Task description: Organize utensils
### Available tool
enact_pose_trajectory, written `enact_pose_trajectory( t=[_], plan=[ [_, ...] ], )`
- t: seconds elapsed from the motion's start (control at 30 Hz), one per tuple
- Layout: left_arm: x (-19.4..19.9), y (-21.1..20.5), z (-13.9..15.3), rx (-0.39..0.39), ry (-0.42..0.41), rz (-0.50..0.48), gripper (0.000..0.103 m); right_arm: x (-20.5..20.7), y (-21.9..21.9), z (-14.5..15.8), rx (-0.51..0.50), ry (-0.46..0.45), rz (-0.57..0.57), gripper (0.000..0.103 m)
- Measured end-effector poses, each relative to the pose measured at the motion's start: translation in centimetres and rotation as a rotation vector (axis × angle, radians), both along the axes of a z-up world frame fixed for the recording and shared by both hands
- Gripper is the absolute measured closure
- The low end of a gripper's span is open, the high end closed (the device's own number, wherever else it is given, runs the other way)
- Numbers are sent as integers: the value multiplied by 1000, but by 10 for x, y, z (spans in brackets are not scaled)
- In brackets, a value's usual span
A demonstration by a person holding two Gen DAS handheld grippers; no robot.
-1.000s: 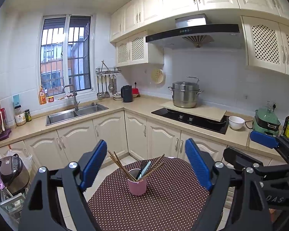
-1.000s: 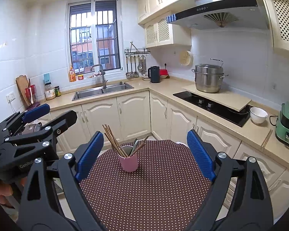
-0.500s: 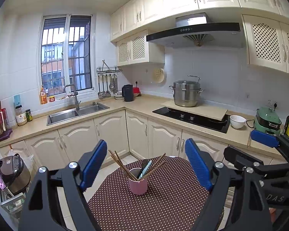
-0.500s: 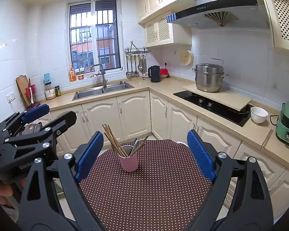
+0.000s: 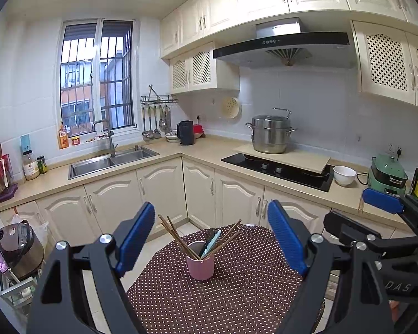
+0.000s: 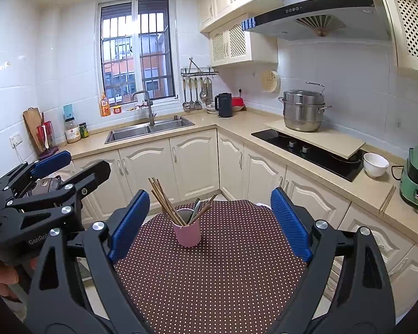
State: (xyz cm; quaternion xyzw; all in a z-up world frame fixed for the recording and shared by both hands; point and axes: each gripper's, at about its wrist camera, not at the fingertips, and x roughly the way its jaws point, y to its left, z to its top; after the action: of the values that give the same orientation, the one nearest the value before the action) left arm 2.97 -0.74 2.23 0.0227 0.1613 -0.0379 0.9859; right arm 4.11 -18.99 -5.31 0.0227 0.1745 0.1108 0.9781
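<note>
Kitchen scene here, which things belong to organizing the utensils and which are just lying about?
For the job:
pink cup
chopsticks
dotted table
left gripper
right gripper

Lying about:
steamer pot
white bowl
black kettle
rice cooker

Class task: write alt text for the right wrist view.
A pink cup of wooden chopsticks stands on a brown polka-dot table, framed by the open right gripper. The left gripper, also open, sits beside it; kitchen counters behind.
</note>
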Motion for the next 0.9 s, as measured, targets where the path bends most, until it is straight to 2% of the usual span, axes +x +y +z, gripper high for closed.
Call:
enact_pose_trajectory(
  t=[0.9],
  plan=[
    [14, 12, -9, -25, 29, 13, 21, 13, 15, -8, -10, 40, 4, 16]
  ],
)
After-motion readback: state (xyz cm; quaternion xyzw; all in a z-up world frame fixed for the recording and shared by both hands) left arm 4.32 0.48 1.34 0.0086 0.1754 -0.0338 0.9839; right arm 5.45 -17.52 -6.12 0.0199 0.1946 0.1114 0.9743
